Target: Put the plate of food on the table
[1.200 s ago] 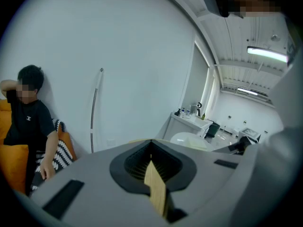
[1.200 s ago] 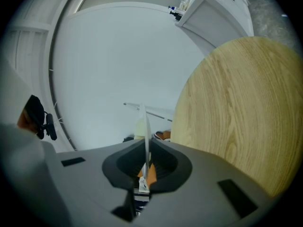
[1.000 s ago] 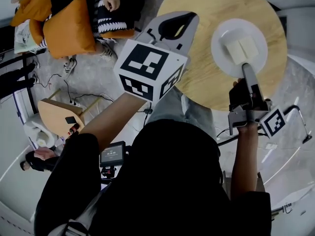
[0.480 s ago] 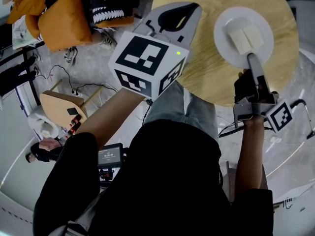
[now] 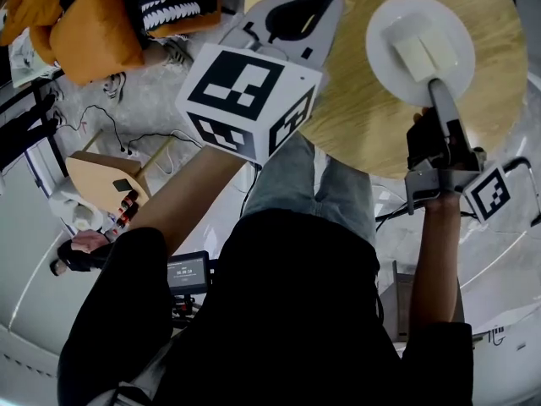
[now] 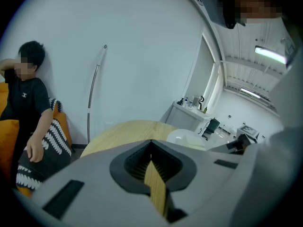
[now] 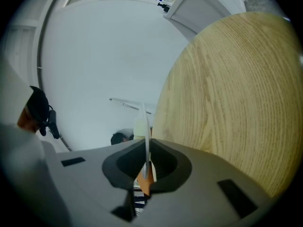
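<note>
A white plate [image 5: 397,32] with pale blocks of food [image 5: 425,53] is over the round wooden table [image 5: 355,117], near its right side. My right gripper [image 5: 435,87] is shut on the plate's near rim. In the right gripper view the plate [image 7: 144,119] shows edge-on between the jaws of that gripper [image 7: 147,143], with the table [image 7: 232,89] to the right. My left gripper [image 5: 317,7] hangs over the table's left edge, shut and holding nothing. Past the closed left gripper [image 6: 151,143] in its own view lie the table [image 6: 118,132] and the plate [image 6: 185,137].
A person sits on orange cushions [image 5: 93,28] left of the table, also in the left gripper view as a seated person [image 6: 26,108]. A wooden stool [image 5: 97,184] and cables lie on the floor. A counter with bottles [image 6: 191,105] stands by the far wall.
Both grippers have sunk a little towards the table. The plate stays in the right gripper's grip over the table top.
</note>
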A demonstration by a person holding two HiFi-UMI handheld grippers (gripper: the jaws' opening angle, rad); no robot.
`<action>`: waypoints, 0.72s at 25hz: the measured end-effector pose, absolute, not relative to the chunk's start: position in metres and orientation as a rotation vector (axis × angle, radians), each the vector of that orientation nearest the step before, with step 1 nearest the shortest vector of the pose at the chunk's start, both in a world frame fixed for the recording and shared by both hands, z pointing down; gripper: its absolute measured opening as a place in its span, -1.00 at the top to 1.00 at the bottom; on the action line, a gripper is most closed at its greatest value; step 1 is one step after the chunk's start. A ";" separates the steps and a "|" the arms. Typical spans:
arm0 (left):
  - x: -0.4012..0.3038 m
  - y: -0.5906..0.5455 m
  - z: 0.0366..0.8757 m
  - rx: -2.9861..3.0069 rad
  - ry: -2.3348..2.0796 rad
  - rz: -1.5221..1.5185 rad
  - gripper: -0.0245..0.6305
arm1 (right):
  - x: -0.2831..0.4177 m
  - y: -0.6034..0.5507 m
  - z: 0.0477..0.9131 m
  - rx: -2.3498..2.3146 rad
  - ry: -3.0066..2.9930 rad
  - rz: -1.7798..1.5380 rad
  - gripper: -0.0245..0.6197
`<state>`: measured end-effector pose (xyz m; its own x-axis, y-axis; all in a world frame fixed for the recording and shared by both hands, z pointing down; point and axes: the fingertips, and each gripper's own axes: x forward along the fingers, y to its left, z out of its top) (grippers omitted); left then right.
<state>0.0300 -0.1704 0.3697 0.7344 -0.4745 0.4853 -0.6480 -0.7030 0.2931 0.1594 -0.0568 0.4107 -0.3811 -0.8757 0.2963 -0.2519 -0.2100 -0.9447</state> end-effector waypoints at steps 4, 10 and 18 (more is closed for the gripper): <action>0.027 -0.171 0.378 2.469 -0.855 0.523 0.91 | 0.160 -0.054 0.416 -1.348 1.533 -1.646 0.84; 0.030 -0.168 0.395 2.447 -0.840 0.535 0.91 | 0.166 -0.050 0.428 -1.376 1.528 -1.662 0.84; 0.038 -0.165 0.400 2.444 -0.802 0.536 0.91 | 0.169 -0.045 0.434 -1.391 1.475 -1.675 0.84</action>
<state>0.0380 -0.1647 0.4002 0.7479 -0.4305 0.5053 -0.6314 -0.6963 0.3414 0.1688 -0.0450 0.4336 -0.3482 -0.8673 0.3558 -0.2435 -0.2829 -0.9277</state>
